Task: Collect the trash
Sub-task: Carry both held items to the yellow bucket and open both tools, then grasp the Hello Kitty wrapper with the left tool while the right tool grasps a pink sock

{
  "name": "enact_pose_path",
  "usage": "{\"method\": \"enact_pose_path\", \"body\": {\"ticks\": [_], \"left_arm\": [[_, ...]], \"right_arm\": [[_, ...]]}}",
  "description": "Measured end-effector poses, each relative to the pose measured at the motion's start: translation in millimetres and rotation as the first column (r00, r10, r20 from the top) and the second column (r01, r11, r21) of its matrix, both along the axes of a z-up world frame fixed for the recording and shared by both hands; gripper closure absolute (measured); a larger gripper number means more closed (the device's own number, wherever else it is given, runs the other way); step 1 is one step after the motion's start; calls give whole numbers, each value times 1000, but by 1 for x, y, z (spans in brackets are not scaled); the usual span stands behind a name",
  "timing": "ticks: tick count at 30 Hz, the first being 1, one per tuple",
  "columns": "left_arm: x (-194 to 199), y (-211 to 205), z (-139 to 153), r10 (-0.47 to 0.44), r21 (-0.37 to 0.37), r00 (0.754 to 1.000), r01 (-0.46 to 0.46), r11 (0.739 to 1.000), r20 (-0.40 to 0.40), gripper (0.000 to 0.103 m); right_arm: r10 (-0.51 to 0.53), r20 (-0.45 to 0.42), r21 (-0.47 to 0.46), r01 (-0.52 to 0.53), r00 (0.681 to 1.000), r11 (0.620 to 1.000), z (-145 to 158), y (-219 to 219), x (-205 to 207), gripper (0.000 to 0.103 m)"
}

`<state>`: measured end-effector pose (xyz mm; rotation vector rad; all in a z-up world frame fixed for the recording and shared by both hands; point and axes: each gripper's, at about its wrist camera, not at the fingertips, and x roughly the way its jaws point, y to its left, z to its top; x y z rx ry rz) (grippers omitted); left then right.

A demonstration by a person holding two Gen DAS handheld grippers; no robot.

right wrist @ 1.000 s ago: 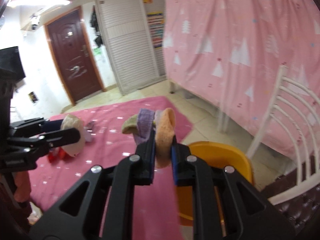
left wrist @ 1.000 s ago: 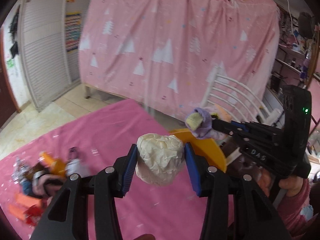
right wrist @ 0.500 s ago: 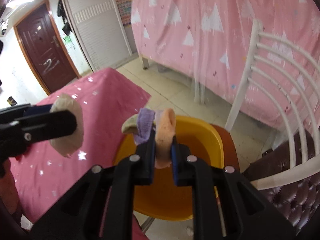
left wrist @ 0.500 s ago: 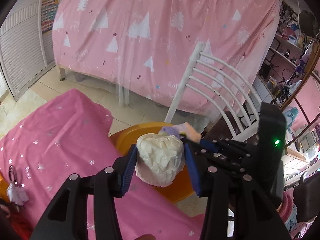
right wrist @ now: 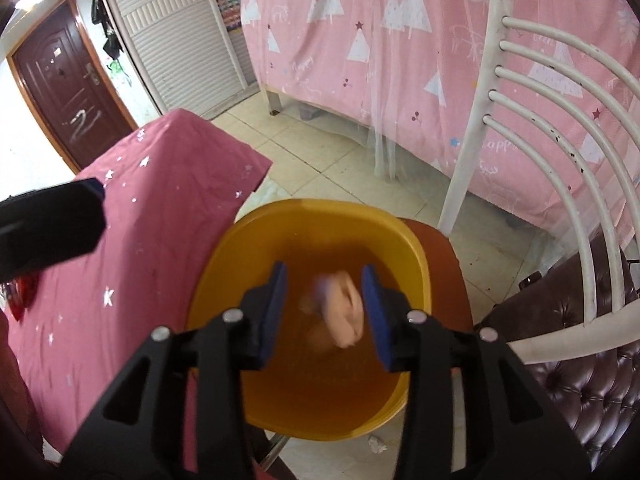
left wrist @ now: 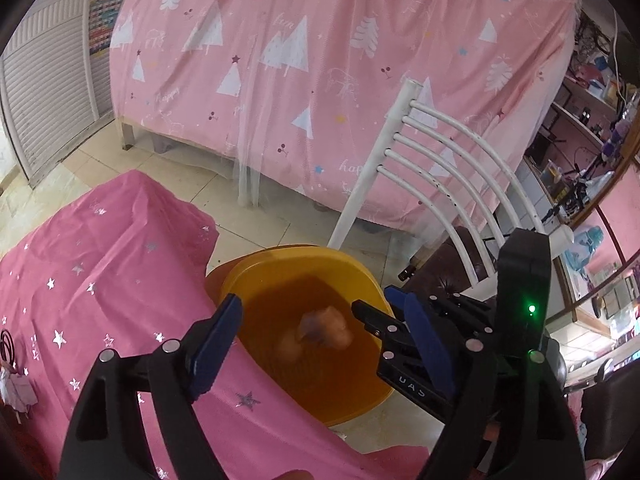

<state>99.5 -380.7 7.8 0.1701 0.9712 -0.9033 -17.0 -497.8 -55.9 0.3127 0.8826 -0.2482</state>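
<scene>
An orange bin (left wrist: 248, 264) stands on the floor beside the pink-clothed table (left wrist: 100, 280); it also shows in the right wrist view (right wrist: 312, 216). Both grippers hang over it. My left gripper (left wrist: 320, 340) is open and empty. My right gripper (right wrist: 325, 312) is open; a blurred peach and purple piece of trash (right wrist: 344, 312) is dropping between its fingers into the bin. Blurred trash (left wrist: 320, 332) shows inside the bin in the left wrist view. The right gripper's body (left wrist: 460, 344) is close on the right of my left one.
A white slatted chair (left wrist: 432, 168) with a dark padded seat (right wrist: 580, 380) stands right of the bin. A bed with a pink tree-print sheet (left wrist: 320, 60) lies behind. More trash (left wrist: 12, 380) lies at the table's left. A small scrap (right wrist: 376, 444) lies on the tiled floor.
Both grippers moved over the bin and opened. The white crumpled wad left my left gripper, and the peach and purple trash left my right gripper and is falling into the bin.
</scene>
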Motion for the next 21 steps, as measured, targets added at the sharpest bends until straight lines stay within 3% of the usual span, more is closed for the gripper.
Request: {"method": "enact_pose_path", "body": {"ticks": [6, 10, 13, 21], "left_arm": [[4, 13, 3, 23, -23, 1000, -24, 999, -17, 26], [7, 23, 6, 44, -37, 999, -45, 998, -24, 26], [7, 33, 12, 59, -47, 998, -60, 997, -22, 26], [7, 95, 43, 106, -68, 994, -105, 992, 2, 26]], "right_arm": [[13, 14, -14, -13, 1000, 1000, 5, 8, 4, 63], [18, 48, -25, -17, 999, 1000, 14, 15, 4, 49], [10, 74, -44, -7, 997, 999, 23, 21, 3, 48], [57, 168, -81, -44, 984, 996, 52, 54, -2, 40]]}}
